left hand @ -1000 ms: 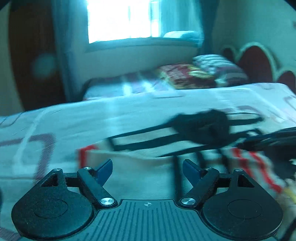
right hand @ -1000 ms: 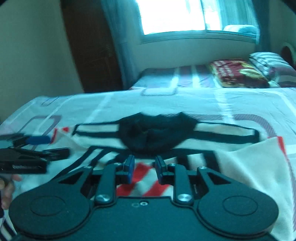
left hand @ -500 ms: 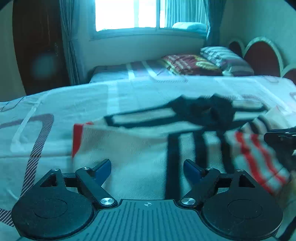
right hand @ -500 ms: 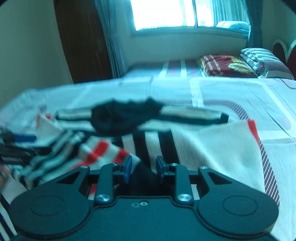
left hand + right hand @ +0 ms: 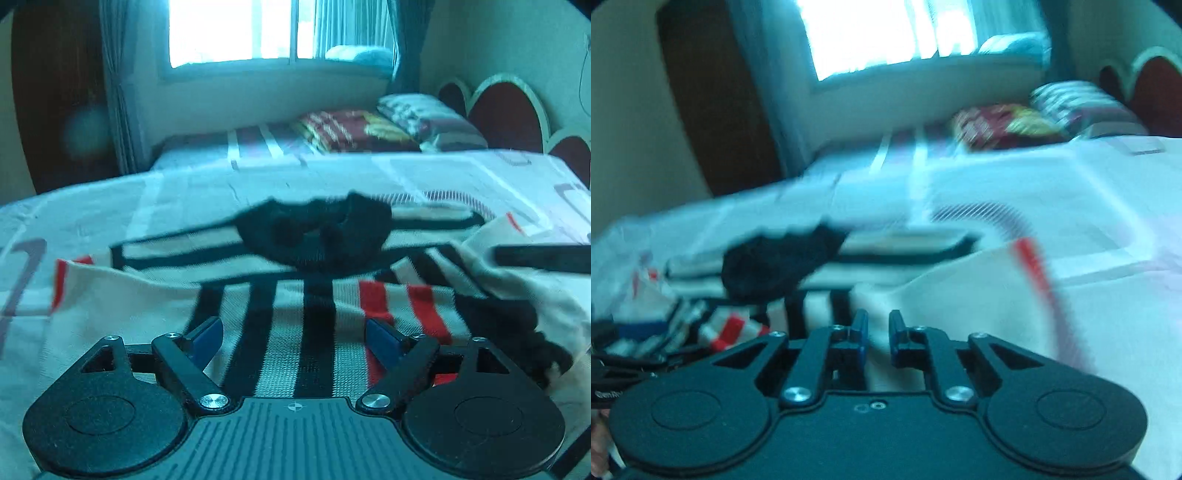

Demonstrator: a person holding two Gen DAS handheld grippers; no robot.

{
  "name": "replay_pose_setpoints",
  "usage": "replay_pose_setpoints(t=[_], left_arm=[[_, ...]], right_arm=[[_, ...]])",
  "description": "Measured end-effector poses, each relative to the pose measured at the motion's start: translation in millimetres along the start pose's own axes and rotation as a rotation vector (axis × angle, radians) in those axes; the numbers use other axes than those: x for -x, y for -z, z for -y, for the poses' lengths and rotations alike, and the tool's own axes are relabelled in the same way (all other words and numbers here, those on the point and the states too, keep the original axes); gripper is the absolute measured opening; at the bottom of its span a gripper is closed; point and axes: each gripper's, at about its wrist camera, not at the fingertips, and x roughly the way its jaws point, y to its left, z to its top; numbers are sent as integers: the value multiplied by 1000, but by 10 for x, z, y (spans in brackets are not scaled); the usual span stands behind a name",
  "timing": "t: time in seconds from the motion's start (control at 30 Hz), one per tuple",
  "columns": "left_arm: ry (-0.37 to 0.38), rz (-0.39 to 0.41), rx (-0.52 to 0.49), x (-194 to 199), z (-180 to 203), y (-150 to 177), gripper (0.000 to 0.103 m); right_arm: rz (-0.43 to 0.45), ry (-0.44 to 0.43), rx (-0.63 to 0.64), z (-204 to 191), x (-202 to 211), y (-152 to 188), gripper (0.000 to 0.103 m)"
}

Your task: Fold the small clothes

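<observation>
Bedroom, patterned bed (image 5: 110, 206); striped garment (image 5: 295, 314) spread flat for folding, collar at 12 o'clock; left gripper (image 5: 295, 338) fingers spread above it; right gripper (image 5: 875, 330) fingers closing, cream cloth between them.

The cream knitted garment with black and red stripes (image 5: 288, 314) is coarse ribbed cloth, matt, with a dark fuzzy collar (image 5: 314, 232). Under it, the pale printed cotton bedsheet (image 5: 92, 206) looks smooth and matt. The left claw (image 5: 295, 339) is matt black plastic with smooth blue pads (image 5: 207, 338) and shiny metal screws (image 5: 213, 400). Beyond the garment, the red rounded headboard (image 5: 506, 114) looks glossy.
</observation>
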Motion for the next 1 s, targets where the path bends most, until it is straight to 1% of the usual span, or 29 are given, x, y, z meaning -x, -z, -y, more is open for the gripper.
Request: replay_pose_setpoints(t=[0.03, 0.1, 0.17, 0.2, 0.23, 0.3, 0.33, 0.4, 0.5, 0.53, 0.6, 0.63, 0.67, 0.7, 0.73, 0.8, 0.87, 0.9, 0.93, 0.97, 1.0], left_arm=[[-3, 10, 1, 59, -14, 14, 84], [-4, 4, 7, 106, -41, 67, 84], [-16, -20, -8, 63, -19, 134, 84], [-25, -13, -9, 51, -2, 170, 84], [-32, -4, -3, 45, 13, 191, 84], [-54, -2, 0, 28, 51, 192, 85], [-64, 0, -4, 22, 70, 199, 85], [-87, 8, -17, 6, 106, 219, 88], [-100, -1, -6, 18, 111, 199, 89], [-112, -3, -5, 52, 121, 181, 89], [-124, 37, -12, 187, 155, 180, 89], [-136, 36, -25, 207, 183, 197, 89], [-145, -1, -38, 174, 206, 223, 89], [-147, -25, -35, 143, 215, 258, 89], [-149, -22, -14, 152, 200, 264, 89], [-163, -40, 2, 195, 209, 204, 89], [-144, -7, -8, 303, 243, 188, 89], [-133, -2, -17, 332, 261, 197, 89], [-131, -21, -29, 314, 285, 212, 89], [-129, -48, -39, 268, 310, 237, 89], [-129, -67, -41, 218, 323, 270, 90]], right_arm=[[29, 14, -19, 105, 157, 4, 15], [48, 33, -39, 325, 409, 57, 15], [34, 35, -35, 454, 549, 154, 15], [22, 23, -29, 485, 575, 199, 15], [6, 12, -15, 489, 574, 253, 15], [-58, 12, 27, 491, 484, 353, 14], [-72, 15, 52, 476, 435, 422, 14], [-31, 26, 112, 412, 432, 490, 15], [-26, 25, 136, 396, 474, 488, 16], [-19, 18, 129, 401, 518, 477, 18], [31, 10, 128, 415, 655, 460, 26], [43, 8, 132, 424, 686, 453, 28], [27, -2, 133, 451, 678, 442, 28], [-13, -16, 132, 463, 613, 437, 28], [-63, -17, 149, 451, 527, 447, 28], [-46, 7, 209, 384, 552, 426, 26], [11, -24, 174, 397, 722, 360, 26], [24, -29, 161, 398, 777, 343, 27], [19, -30, 161, 386, 793, 350, 27], [-4, -35, 173, 366, 772, 381, 27], [-51, -37, 189, 331, 711, 441, 27]])
